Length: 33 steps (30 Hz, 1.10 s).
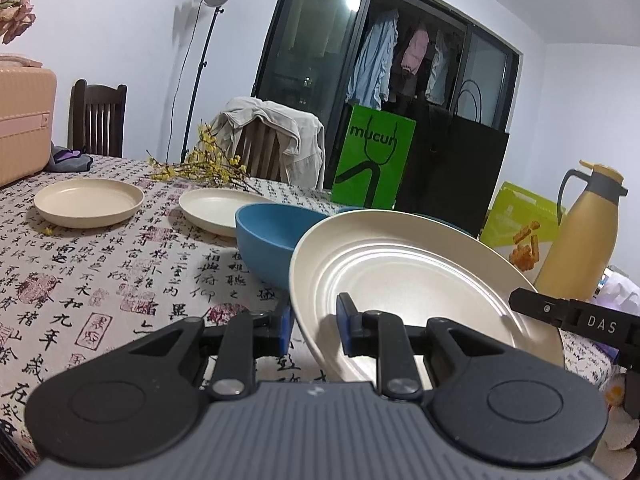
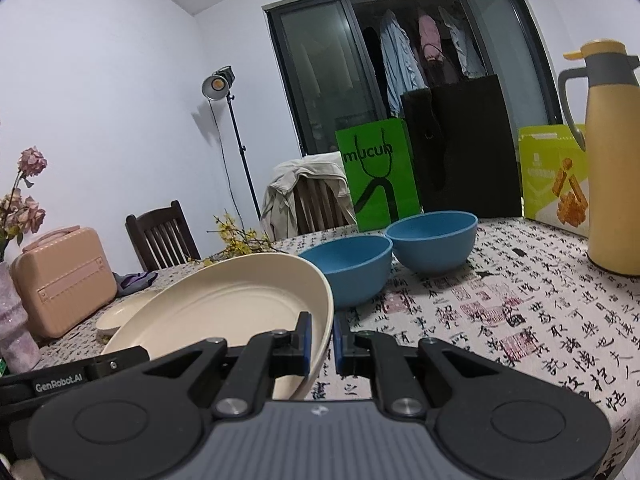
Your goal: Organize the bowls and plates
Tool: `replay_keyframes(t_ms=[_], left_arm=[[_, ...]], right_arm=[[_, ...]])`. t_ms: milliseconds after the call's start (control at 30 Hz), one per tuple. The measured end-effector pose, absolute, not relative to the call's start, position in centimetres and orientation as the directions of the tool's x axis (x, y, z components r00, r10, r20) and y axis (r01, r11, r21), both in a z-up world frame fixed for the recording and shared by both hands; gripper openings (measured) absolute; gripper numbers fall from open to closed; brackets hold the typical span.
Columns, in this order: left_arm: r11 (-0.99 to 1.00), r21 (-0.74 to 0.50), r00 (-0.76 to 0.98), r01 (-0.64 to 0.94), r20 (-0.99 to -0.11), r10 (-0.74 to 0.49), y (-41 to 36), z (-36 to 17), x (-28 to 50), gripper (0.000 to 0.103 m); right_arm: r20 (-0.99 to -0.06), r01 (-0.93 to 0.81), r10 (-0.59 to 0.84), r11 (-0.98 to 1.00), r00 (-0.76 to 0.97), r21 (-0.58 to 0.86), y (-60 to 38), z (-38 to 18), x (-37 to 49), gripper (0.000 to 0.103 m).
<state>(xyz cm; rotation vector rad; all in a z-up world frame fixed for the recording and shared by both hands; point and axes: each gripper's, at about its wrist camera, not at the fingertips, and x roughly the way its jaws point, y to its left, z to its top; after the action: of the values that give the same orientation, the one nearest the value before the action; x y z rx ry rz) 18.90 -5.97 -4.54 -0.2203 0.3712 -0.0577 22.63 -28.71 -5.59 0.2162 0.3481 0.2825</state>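
Note:
A large cream plate (image 1: 420, 276) hangs tilted just above the tablecloth, held from both sides. My left gripper (image 1: 314, 326) is shut on its left rim. My right gripper (image 2: 320, 340) is shut on the right rim of the same plate (image 2: 224, 304). Two blue bowls (image 2: 348, 272) (image 2: 432, 240) stand side by side right behind it. In the left wrist view the nearer bowl (image 1: 272, 236) shows, while the plate mostly hides the other. Two smaller cream plates (image 1: 88, 202) (image 1: 216, 210) lie flat further left on the table.
A yellow thermos jug (image 2: 612, 160) stands at the right, with a green snack box (image 2: 556, 176) beside it. A green bag (image 2: 380, 176) and a black bag (image 2: 464, 148) stand behind the bowls. A pink case (image 2: 64, 276) and yellow flower sprigs (image 1: 200, 164) lie at the far left.

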Motion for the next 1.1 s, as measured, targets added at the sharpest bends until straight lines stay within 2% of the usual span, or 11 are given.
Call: replay_keyframes(t_ms=[433, 1100], left_arm=[[0.978, -0.207, 0.899, 0.008, -0.426, -0.098, -7.0, -6.7, 20.5, 0.023], [0.986, -0.166, 0.878, -0.012, -0.473, -0.069, -7.7, -7.9, 22.8, 0.022]], right_arm=[[-0.368, -0.192, 0.287, 0.943, 0.884, 0.273, -29.5, -8.1, 24.1, 0.011], [-0.420, -0.156, 0.268, 0.947, 0.867, 0.282, -29.6, -9.8, 26.1, 0.011]])
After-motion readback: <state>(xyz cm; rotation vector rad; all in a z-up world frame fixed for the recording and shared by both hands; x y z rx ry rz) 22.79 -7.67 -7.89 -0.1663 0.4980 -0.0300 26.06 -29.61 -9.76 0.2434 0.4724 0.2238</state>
